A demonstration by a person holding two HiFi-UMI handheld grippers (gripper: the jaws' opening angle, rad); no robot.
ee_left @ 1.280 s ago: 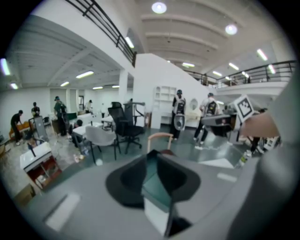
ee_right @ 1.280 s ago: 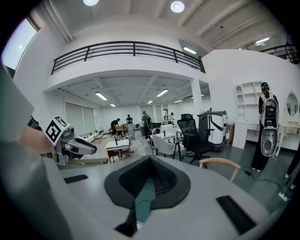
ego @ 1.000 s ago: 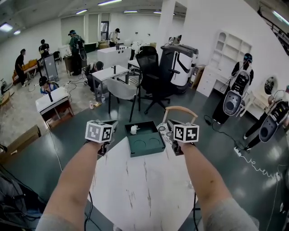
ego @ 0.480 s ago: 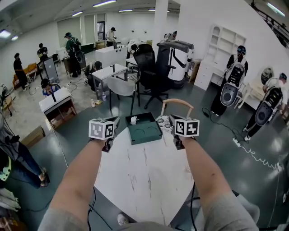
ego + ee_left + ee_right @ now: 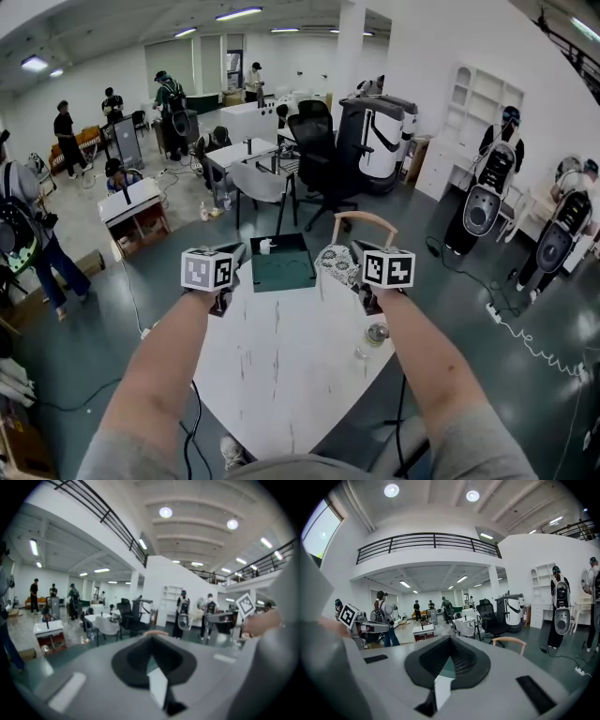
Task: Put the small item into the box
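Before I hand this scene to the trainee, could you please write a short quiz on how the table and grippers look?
1. True or false: the green box lies on the floor.
2. The left gripper's jaws are: A wide apart; B together, empty; C clamped on a cup.
3. Which gripper is the small clear jar nearer?
Key: 1 false; 2 B; 3 the right gripper.
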